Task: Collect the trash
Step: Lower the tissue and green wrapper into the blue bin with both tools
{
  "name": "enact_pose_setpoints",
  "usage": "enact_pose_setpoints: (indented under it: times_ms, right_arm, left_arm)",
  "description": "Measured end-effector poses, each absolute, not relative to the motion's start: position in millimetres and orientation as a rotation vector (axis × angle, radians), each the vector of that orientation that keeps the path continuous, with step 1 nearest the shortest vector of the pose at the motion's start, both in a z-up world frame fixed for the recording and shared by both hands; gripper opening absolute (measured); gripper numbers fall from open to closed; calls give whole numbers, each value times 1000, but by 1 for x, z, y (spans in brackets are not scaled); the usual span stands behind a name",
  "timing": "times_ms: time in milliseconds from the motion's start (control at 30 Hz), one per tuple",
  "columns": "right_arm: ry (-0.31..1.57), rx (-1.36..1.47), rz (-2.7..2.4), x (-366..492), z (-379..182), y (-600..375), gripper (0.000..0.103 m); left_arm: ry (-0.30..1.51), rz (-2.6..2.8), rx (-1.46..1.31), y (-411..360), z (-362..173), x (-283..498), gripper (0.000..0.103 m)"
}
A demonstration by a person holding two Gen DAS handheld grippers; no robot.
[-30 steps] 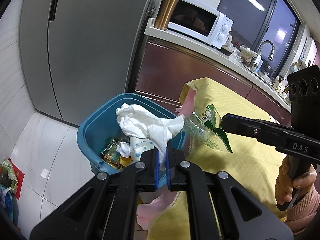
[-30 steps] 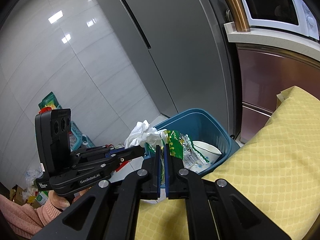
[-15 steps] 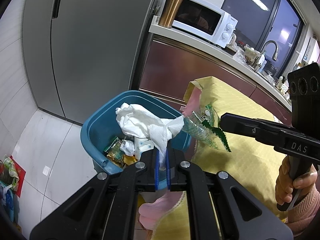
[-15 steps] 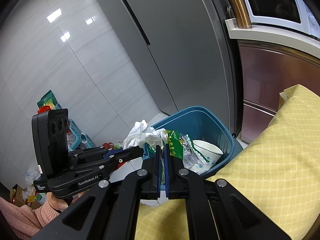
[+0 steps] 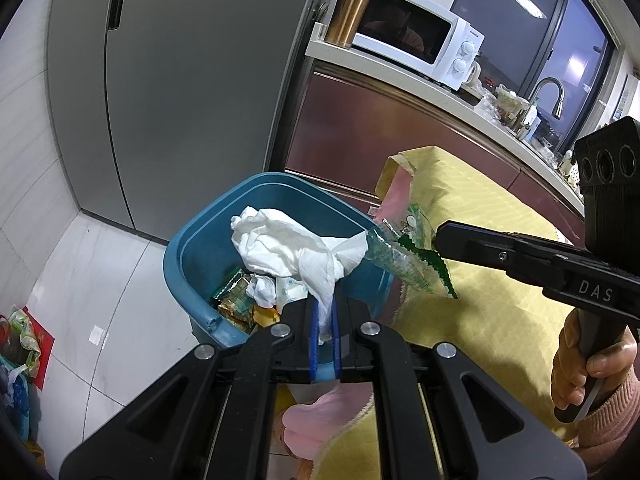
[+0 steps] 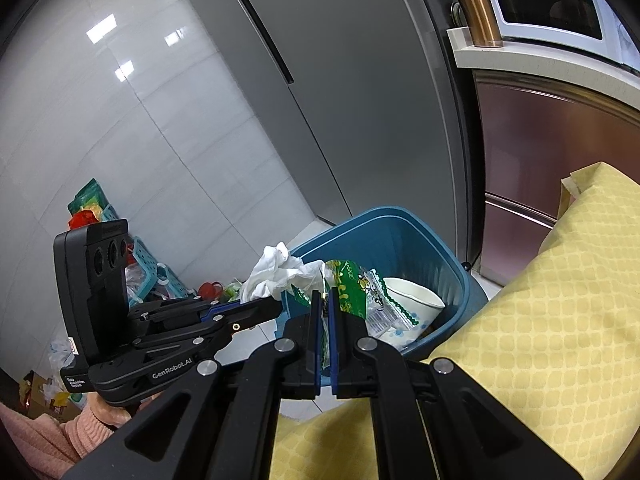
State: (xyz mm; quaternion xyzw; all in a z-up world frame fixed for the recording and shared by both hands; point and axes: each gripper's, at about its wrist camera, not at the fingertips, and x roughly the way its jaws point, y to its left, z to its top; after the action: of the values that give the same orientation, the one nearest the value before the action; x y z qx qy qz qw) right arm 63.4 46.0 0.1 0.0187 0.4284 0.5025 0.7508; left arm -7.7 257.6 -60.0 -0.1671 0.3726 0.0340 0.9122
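A blue trash bin point(image 5: 192, 256) point(image 6: 424, 248) stands on the floor beside the yellow-clothed table, holding wrappers and a white paper bowl point(image 6: 412, 300). My left gripper point(image 5: 325, 312) is shut on a crumpled white paper towel point(image 5: 288, 248) that hangs over the bin's opening. My right gripper point(image 6: 326, 312) is shut on a green and clear snack wrapper point(image 6: 360, 292) point(image 5: 404, 256), held over the bin's near rim. In the right wrist view the left gripper point(image 6: 264, 308) shows at the left with the paper towel point(image 6: 276, 272). A hand point(image 5: 580, 360) holds the right gripper's handle.
A yellow tablecloth point(image 5: 480, 240) covers the table at right, a pink cloth point(image 5: 320, 412) hanging at its edge. Behind the bin stand a grey fridge point(image 5: 180, 80) and a counter with a microwave point(image 5: 412, 40) and copper tumbler point(image 5: 352, 12). Floor clutter point(image 6: 152, 272) lies at left.
Both grippers keep their grip and have hardly moved; the view of the bin has shifted only slightly.
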Motion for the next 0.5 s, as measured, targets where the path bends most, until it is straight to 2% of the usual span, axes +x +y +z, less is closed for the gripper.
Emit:
enact_pose_setpoints:
  times_ms: [500]
  right_arm:
    - [979,37,1074,67,-13,58,2]
  left_arm:
    - [791,81,-342,260,-70,4,5]
